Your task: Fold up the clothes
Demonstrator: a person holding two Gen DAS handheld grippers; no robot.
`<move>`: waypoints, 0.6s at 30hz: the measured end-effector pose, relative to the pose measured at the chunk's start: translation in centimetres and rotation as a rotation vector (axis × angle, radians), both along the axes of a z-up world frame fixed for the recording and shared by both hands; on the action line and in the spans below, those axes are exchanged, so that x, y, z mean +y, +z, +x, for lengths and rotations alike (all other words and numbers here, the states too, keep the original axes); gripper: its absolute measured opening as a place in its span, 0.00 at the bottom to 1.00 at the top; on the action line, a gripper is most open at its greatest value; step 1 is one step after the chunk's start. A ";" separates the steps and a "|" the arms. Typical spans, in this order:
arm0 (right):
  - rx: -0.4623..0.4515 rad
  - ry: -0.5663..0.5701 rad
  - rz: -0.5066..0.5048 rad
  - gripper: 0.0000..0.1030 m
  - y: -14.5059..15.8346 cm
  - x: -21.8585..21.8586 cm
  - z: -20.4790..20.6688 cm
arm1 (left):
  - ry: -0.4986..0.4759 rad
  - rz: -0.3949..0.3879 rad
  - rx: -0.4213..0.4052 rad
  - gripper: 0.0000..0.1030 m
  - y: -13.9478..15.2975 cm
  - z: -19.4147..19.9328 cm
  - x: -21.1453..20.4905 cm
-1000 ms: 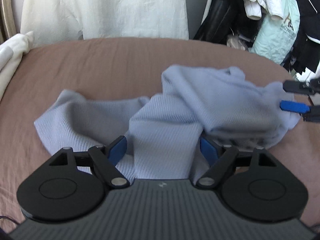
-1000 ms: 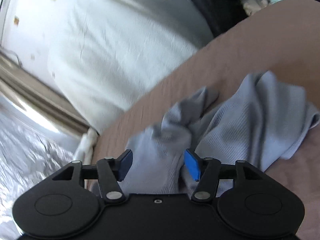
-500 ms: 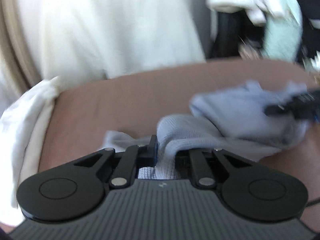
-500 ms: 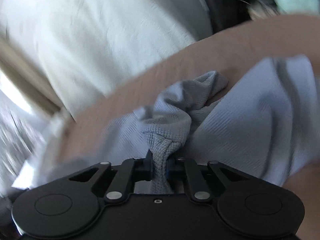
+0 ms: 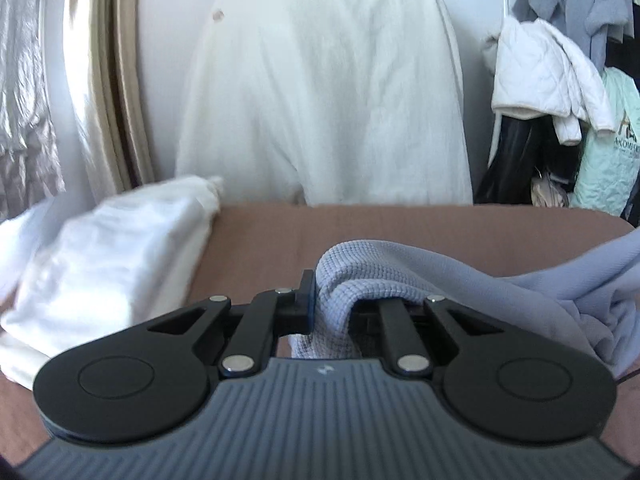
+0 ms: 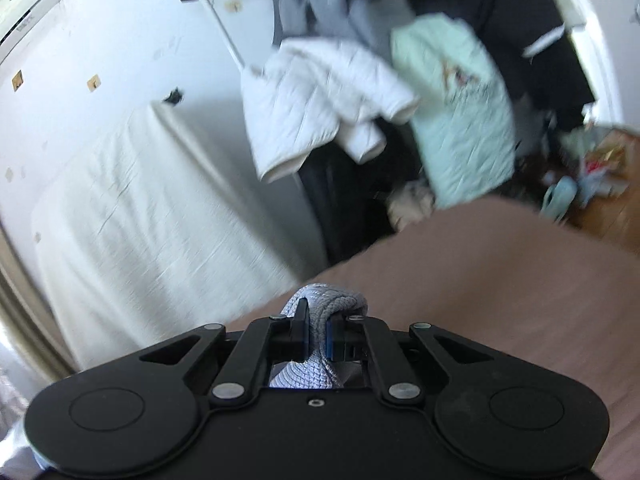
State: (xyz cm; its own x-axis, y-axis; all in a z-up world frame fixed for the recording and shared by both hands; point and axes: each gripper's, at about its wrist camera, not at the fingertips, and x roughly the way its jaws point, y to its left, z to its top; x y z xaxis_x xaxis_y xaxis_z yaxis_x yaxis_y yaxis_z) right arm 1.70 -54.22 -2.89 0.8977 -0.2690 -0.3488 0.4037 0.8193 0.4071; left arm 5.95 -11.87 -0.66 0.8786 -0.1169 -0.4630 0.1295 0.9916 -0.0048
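1. The left gripper (image 5: 320, 304) is clamping a bunched fold of the pale blue knit garment (image 5: 460, 276) — its jaws are drawn close together with the ribbed cloth squeezed between them.
2. In the left wrist view, the garment is arching up over the right-hand finger and trailing off toward the right edge of the picture, where it is gathering into loose folds above the brown bed cover (image 5: 400, 228).
3. The right gripper (image 6: 316, 334) is pinching another bunched part of the same garment (image 6: 328, 300), the blue pads pressing on the cloth from both sides; a rounded knot of knit is poking out just past the fingertips.
4. In the right wrist view, the rest of the garment is hidden below the gripper body, so only that small bunch is showing against the bed cover (image 6: 480, 292).
5. A folded white cloth (image 5: 104, 256) is lying on the left side of the bed cover, well apart from the blue garment.
6. A cream sheet (image 5: 328, 100) is hanging behind the bed — draped against the pale wall.
7. A white quilted jacket (image 5: 536, 68) and a mint-green garment (image 5: 612, 152) are hanging among darker clothes to the right; the right wrist view is showing them blurred.
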 end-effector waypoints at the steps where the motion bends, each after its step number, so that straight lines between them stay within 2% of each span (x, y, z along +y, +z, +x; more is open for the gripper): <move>1: -0.003 -0.009 -0.026 0.08 0.1 0.0 -0.1 | 0.014 -0.018 -0.005 0.06 0.6 0.1 1.1; 4: -0.057 0.002 0.044 0.08 0.0 -1.3 0.4 | 0.064 -0.005 -0.029 0.06 1.7 1.3 3.7; 7: -0.118 0.031 0.136 0.08 -0.1 -3.0 1.5 | 0.056 0.059 -0.002 0.05 1.2 6.1 5.1; 8: -0.140 0.058 0.164 0.08 0.0 -3.7 2.4 | 0.059 0.050 0.012 0.05 1.3 7.4 5.4; 9: -0.147 0.069 0.159 0.08 0.3 -4.0 3.3 | 0.063 0.035 0.027 0.05 1.3 8.7 5.6; 11: -0.148 0.046 0.068 0.07 1.1 -3.7 4.2 | 0.052 -0.026 -0.012 0.05 2.7 9.6 5.5; 13: -0.198 -0.006 0.036 0.07 1.4 -3.9 3.5 | 0.058 -0.047 -0.138 0.05 4.7 9.0 5.4; 15: -0.237 -0.093 0.035 0.07 1.6 -4.9 2.4 | 0.081 -0.103 -0.194 0.05 5.8 8.8 5.8; 17: -0.267 -0.178 0.027 0.07 1.3 -6.0 1.4 | 0.074 -0.140 -0.170 0.05 5.5 8.9 6.0; 18: -0.260 -0.197 0.011 0.09 1.0 -6.4 1.5 | 0.053 -0.116 -0.135 0.05 4.7 9.0 5.6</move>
State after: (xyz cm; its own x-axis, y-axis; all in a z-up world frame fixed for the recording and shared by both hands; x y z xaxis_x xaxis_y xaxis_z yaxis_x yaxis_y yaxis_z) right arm 3.17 -60.67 -1.93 0.8882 -0.4440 -0.1183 0.4353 0.7306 0.5261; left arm 14.96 -6.26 4.07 0.9383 -0.1146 -0.3262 0.0842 0.9908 -0.1059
